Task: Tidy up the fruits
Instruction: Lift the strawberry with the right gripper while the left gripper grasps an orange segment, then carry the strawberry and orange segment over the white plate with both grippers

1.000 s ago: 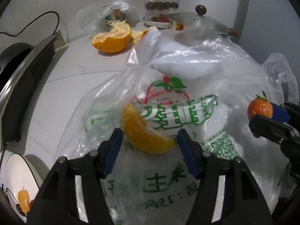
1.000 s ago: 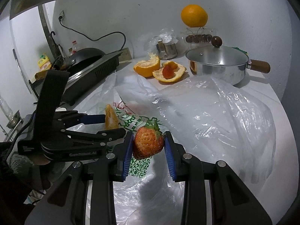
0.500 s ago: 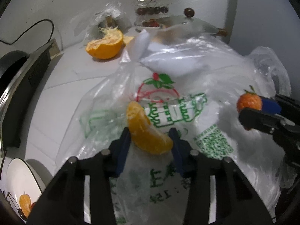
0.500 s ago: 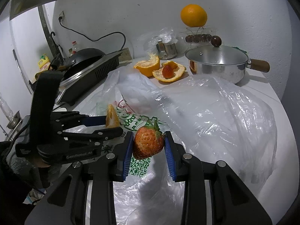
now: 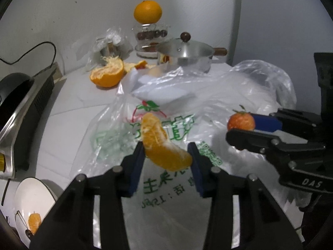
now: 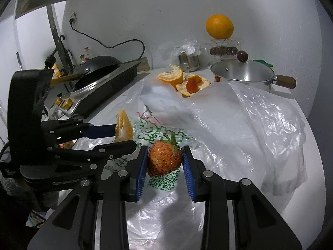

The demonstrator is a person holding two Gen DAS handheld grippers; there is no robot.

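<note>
left gripper (image 5: 166, 158) clamped on orange segment (image 5: 162, 143), lifted above printed plastic bag (image 5: 166, 187) on surface. right gripper (image 6: 165, 162) clamped on strawberry (image 6: 164, 159). plate (image 5: 27, 195) holding one segment only; more fruit left near pot (image 5: 185, 56).

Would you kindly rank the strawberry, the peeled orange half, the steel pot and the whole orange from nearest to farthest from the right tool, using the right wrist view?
1. Strawberry, gripped in the right tool.
2. Peeled orange half, mid-counter, left of centre.
3. Steel pot, back right; only slightly beyond the orange half.
4. Whole orange, perched atop a clear container by the wall.
</note>
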